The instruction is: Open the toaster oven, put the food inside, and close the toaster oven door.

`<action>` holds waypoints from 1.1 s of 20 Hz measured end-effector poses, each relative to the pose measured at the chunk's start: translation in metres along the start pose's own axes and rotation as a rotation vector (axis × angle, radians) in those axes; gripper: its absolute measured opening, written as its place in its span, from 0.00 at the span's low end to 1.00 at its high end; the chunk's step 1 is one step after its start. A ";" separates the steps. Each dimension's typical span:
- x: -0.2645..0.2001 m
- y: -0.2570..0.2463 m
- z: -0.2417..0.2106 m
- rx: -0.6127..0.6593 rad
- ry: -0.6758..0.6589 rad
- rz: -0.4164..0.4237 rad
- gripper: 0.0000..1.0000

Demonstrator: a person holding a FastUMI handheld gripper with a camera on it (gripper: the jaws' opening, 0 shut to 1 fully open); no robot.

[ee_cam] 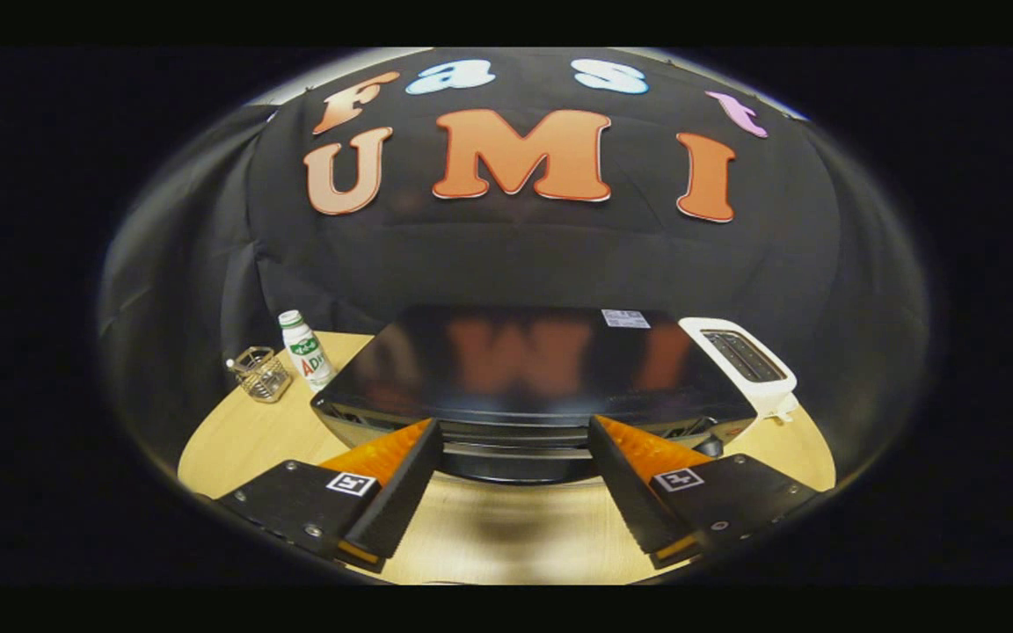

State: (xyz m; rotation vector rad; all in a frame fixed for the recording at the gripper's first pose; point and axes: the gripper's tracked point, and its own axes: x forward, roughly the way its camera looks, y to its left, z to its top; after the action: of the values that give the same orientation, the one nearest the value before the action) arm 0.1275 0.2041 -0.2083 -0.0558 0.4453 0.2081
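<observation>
Gripper is hanging spread wide, fingers well apart, nothing between them except a stretch of the oven's front bar; released, gripping nothing. Fingertips are sitting right at the front upper edge of the toaster oven; whether they are touching it I cannot tell.

Key relation: the oven is lying dead ahead, centred on the gap between the fingers. Its door handle, a shiny horizontal bar, is running crosswise to the fingers, so the finger gap is spanning along the bar rather than across it. Judging from this, opening calls for hooking or pulling the bar down and outward. Door is looking closed; food is not identifiable here.

Oven top is a flat, glossy black panel, mirror-like, with a pale sticker near its back right corner. Body is boxy and wide, with vent slots along the front edge.

Beyond, left of the oven: a small white plastic bottle with a green cap, upright, and a wire-mesh holder. Right of the oven: a white slot toaster, smooth plastic. All are standing on a light wood-grain round table.
</observation>
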 end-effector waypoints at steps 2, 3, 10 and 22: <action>-0.011 0.001 -0.010 -0.007 -0.004 -0.004 0.99; -0.017 0.001 -0.015 -0.015 -0.007 -0.007 0.99; -0.056 0.007 -0.075 -0.056 0.034 0.004 0.99; -0.054 0.011 -0.202 0.033 0.299 0.021 1.00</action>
State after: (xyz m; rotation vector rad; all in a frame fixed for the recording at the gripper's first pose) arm -0.0072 0.1847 -0.3673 -0.0503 0.7471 0.2136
